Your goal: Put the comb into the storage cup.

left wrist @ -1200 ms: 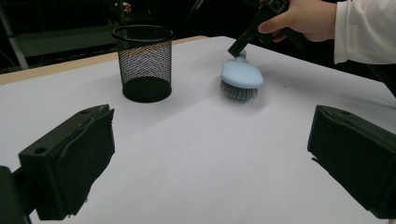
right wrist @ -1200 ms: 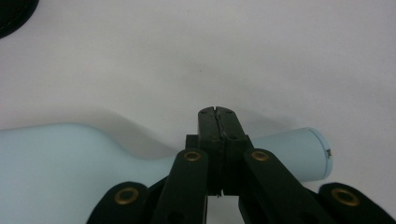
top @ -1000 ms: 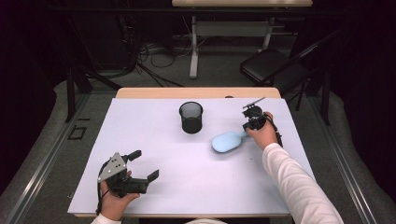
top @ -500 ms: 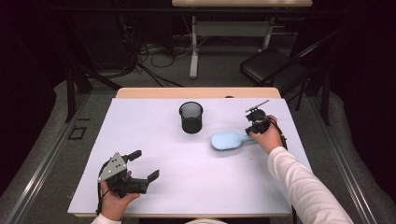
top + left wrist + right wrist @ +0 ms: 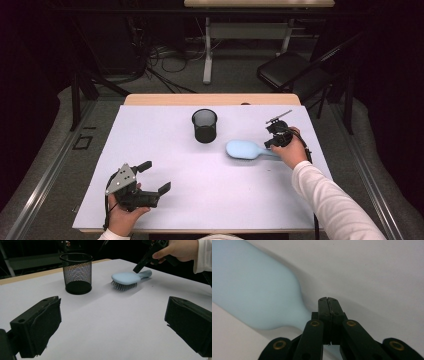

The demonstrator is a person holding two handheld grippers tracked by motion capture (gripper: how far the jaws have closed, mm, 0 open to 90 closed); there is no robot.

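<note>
A light blue hairbrush [image 5: 242, 149] lies bristles down on the white table top [image 5: 150, 140], right of centre, its handle pointing right. In the left gripper view the hairbrush [image 5: 126, 278] shows grey bristles under its head. My right gripper [image 5: 270, 145] is shut with nothing between its jaws, and its tip rests on the brush handle. In the right gripper view the right gripper [image 5: 328, 300] has its closed jaws over the neck of the hairbrush [image 5: 254, 290]. My left gripper [image 5: 154, 176] stands open near the front left, with only bare table between the jaws of the left gripper [image 5: 112, 325].
A black mesh cup [image 5: 204, 126] stands upright behind the centre, just left of the brush; from the left gripper the mesh cup [image 5: 76, 272] looks empty. A strip of wooden table edge [image 5: 210, 99] runs along the back. A chair [image 5: 290, 70] and cables lie beyond it.
The right hand has shifted a little to the right, and the brush has swung so its handle lies more level toward the right. The left gripper has stayed put.
</note>
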